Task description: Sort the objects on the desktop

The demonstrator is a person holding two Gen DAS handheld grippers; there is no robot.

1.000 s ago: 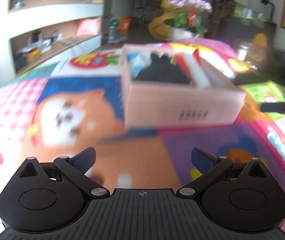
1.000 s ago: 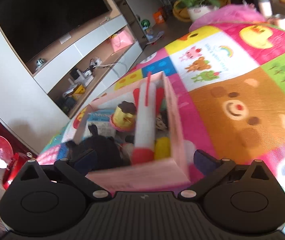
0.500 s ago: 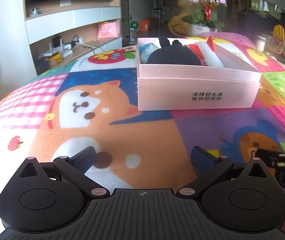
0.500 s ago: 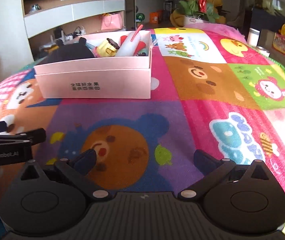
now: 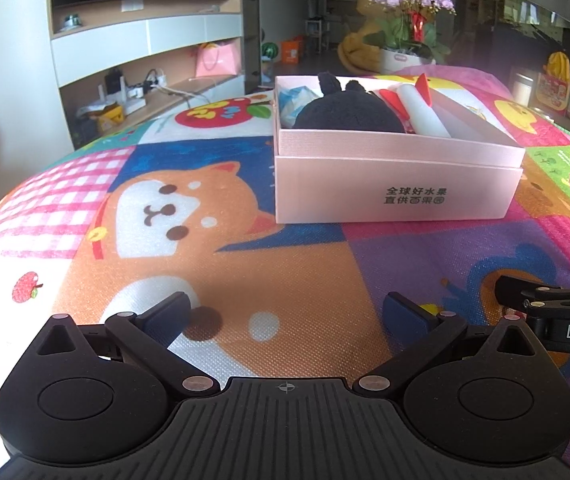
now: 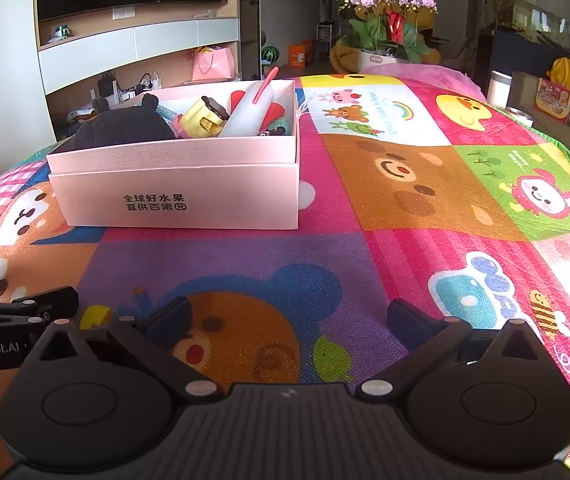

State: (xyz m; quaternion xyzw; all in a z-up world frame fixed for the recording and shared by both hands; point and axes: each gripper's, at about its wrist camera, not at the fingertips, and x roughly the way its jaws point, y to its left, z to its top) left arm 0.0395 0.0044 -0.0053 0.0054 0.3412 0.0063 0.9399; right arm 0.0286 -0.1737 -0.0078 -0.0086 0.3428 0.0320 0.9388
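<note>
**Both claws hang back, box packed**

With nothing loose that I can spot on the cartoon play mat [image 6: 385, 208], both tools sit low and empty. The left gripper [image 5: 285, 314] has its jaws spread wide, holding nothing; the right gripper [image 6: 287, 316] is just as wide and just as bare, close beside its partner. Ahead of the left claw and a touch to its right stands the pink gift box [image 5: 397, 196]; from the right claw it lies ahead and to the left. Inside: a black plush toy [image 6: 121, 128], a yellow toy [image 6: 203, 118], a white tube with a red tip [image 6: 251, 110]. That tube leans up over the rim, so I'd guess a careless reach across could knock it out. The two claws also sit near enough to clash if both went for the box together.
</note>
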